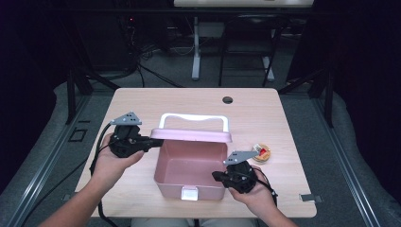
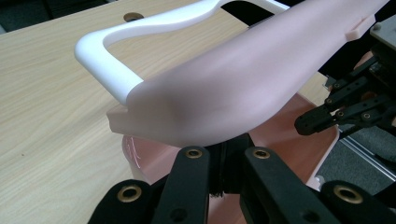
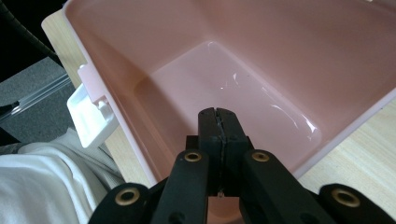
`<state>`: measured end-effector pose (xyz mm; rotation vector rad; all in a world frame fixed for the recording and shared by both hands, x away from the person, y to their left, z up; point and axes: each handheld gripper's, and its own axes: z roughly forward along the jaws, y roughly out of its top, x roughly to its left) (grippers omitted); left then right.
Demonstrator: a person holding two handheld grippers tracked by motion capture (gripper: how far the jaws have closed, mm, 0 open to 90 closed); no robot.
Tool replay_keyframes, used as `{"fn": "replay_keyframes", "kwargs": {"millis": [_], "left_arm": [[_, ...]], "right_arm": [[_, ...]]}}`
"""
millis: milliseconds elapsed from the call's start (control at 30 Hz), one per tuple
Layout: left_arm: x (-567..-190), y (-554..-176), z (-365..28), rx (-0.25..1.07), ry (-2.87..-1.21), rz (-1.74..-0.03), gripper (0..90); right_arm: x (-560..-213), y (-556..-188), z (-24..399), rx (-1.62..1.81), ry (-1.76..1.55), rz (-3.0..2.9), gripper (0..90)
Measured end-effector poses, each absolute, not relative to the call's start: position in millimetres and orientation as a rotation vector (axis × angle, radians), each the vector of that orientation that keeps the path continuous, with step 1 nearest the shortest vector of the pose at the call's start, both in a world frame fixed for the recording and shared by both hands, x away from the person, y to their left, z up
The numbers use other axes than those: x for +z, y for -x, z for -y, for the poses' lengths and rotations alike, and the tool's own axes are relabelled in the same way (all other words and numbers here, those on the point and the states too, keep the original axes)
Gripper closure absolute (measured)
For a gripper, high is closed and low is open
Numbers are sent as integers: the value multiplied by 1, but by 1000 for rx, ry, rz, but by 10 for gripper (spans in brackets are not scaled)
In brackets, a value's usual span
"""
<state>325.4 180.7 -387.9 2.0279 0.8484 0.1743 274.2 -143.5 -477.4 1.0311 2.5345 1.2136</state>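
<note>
A pink box [image 1: 171,187] stands open on the wooden table [image 1: 142,101], its inside bare [image 3: 243,88]. Its lid [image 1: 191,135] is raised at the back, with a white handle [image 1: 194,118] on top. My left gripper [image 1: 152,140] is shut, and its tips meet the lid's left corner. In the left gripper view the lid [image 2: 224,88] and handle [image 2: 112,70] hang over my left gripper [image 2: 225,151] and hide its tips, so a pinch on the rim cannot be made out. My right gripper [image 1: 215,176] is shut and holds nothing. It reaches over the box's right front rim, with my right gripper [image 3: 218,114] above the floor.
A white latch [image 1: 189,193] sits on the box's front wall, near the table's front edge. A small round red-and-yellow object [image 1: 260,152] lies to the right of the box. A cable hole [image 1: 227,100] is at the table's back. Dark frames stand to both sides.
</note>
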Motion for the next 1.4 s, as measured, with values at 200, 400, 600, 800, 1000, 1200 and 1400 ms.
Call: {"fn": "replay_keyframes", "kwargs": {"millis": [200, 400, 600, 800, 1000, 1200, 1400], "left_arm": [[-387, -326, -180, 175, -2023, -854, 900], [-386, -327, -180, 175, -2027, -855, 900], [-384, -327, -180, 175, -2017, -859, 900], [-383, -328, -179, 179, -2018, -858, 900], [-382, -328, -179, 182, -2021, -858, 900], [-380, -330, -179, 182, -2017, -863, 900], [-378, -333, -178, 184, -2012, -871, 900]], "right_arm": [[-481, -274, 141, 1202, -1029, -2547, 900], [-482, -274, 141, 1187, -1028, -2561, 900], [-483, -275, 143, 1188, -1033, -2560, 900], [-483, -275, 143, 1192, -1031, -2563, 900], [-482, -276, 145, 1183, -1023, -2568, 900], [-482, -278, 149, 1184, -1045, -2561, 900], [-482, -278, 149, 1182, -1040, -2567, 900]]}}
